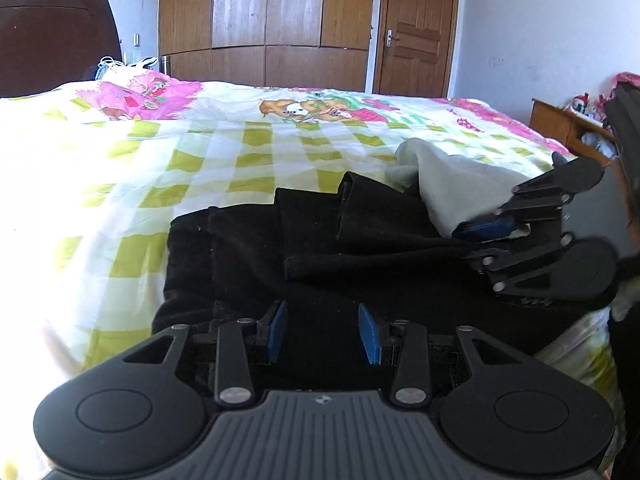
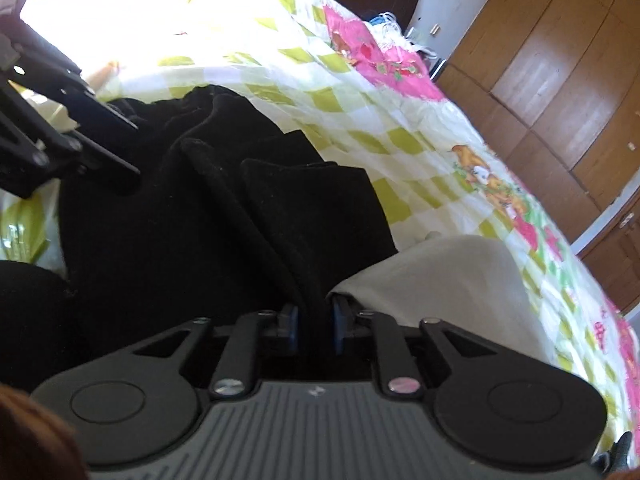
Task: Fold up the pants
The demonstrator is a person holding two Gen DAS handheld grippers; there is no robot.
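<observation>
Black pants (image 1: 320,240) heaped in rumpled folds on checked bedspread (image 1: 200,152), near bed edge. Left gripper (image 1: 322,334) poised over the dark fabric at 6 o'clock of left wrist view, blue pads standing apart, nothing between them. Right gripper (image 2: 314,330) at 6 o'clock of right wrist view, pads narrowly parted with a ridge of pants fabric between them; firm grip cannot be confirmed. Pale grey garment (image 2: 432,276) lying beside pants at 4 o'clock. Wooden wardrobe (image 1: 264,20) at 12 o'clock beyond bed.
</observation>
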